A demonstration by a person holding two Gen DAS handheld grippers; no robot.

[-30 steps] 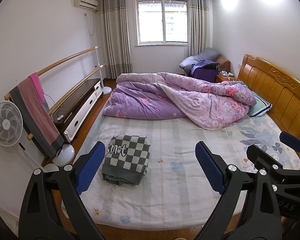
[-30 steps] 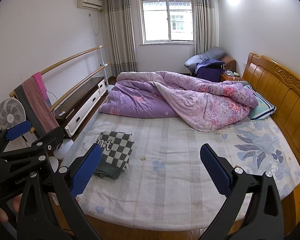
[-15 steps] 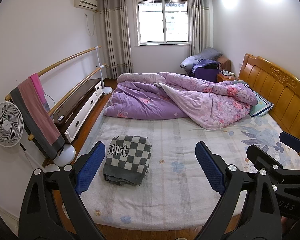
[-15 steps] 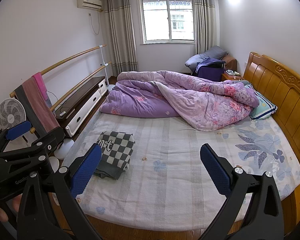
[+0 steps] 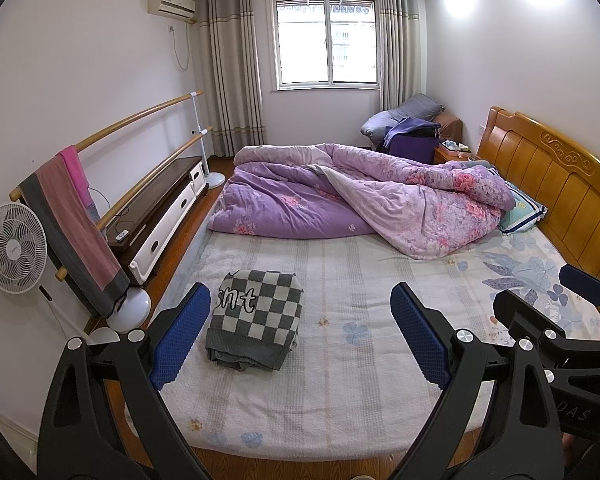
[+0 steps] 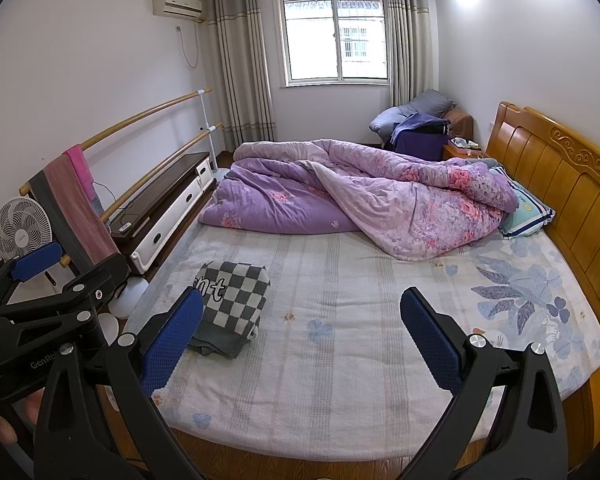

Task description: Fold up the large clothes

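A folded grey-and-white checkered garment [image 5: 256,318] with black letters lies on the bed's near left part; it also shows in the right wrist view [image 6: 228,306]. My left gripper [image 5: 300,336] is open and empty, held above the bed's foot edge, the garment just right of its left finger. My right gripper [image 6: 300,340] is open and empty, to the right of the left one. The right gripper shows at the right edge of the left wrist view [image 5: 572,320], and the left gripper at the left edge of the right wrist view [image 6: 40,292].
A rumpled purple floral quilt [image 5: 360,204] covers the bed's far half, with a pillow [image 5: 524,212] by the wooden headboard [image 5: 548,172]. Left of the bed stand a fan [image 5: 12,248], a wooden bar rack with towels [image 5: 72,216] and a low cabinet [image 5: 160,208].
Both grippers have drifted slightly back; the view shifts only a little. The garment has not moved and both grippers stay open.
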